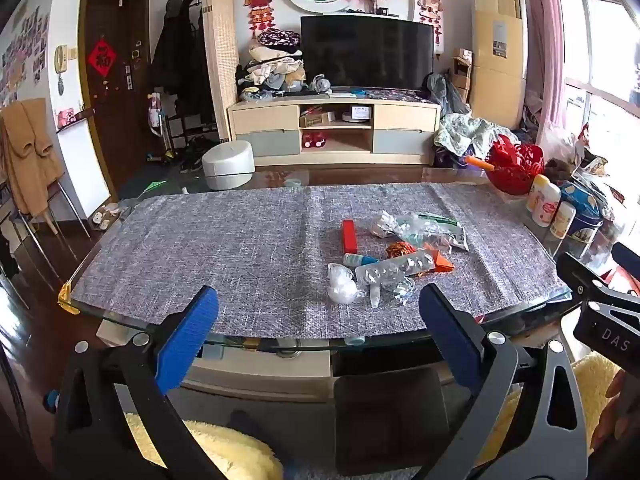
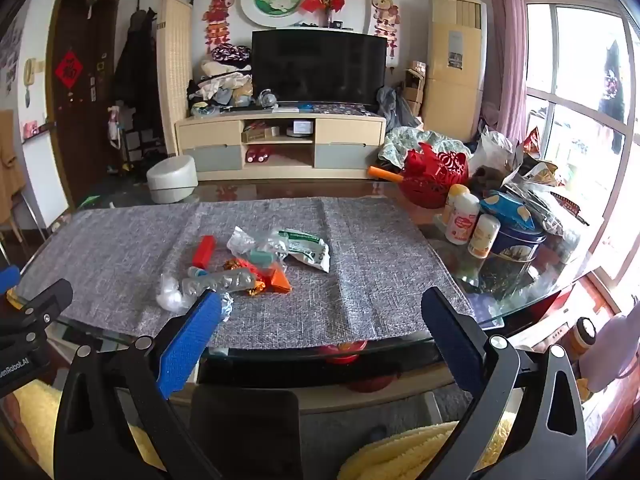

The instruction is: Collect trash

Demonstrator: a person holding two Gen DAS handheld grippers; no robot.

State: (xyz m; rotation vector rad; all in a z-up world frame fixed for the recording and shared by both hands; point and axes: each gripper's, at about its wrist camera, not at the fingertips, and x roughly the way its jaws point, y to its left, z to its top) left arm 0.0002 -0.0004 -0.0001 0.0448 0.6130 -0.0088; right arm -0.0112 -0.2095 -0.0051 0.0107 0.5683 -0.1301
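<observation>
A pile of trash lies on the grey table mat (image 1: 240, 248): a red box (image 1: 349, 235), a silver pill blister pack (image 1: 394, 268), crumpled clear plastic (image 1: 342, 284), an orange wrapper (image 1: 440, 262) and a white-green packet (image 1: 436, 228). The same pile shows in the right wrist view, with the red box (image 2: 204, 251), the blister pack (image 2: 220, 282) and the packet (image 2: 310, 250). My left gripper (image 1: 318, 312) is open and empty, held before the table's near edge. My right gripper (image 2: 320, 318) is open and empty, right of the pile.
The glass table (image 1: 280, 342) has a yellow corner guard (image 1: 66, 298). At its right end stand a red basket (image 2: 436, 176), bottles (image 2: 464, 220), a blue tin (image 2: 516, 240) and bags. A yellow-cushioned chair (image 1: 224, 452) sits below the grippers.
</observation>
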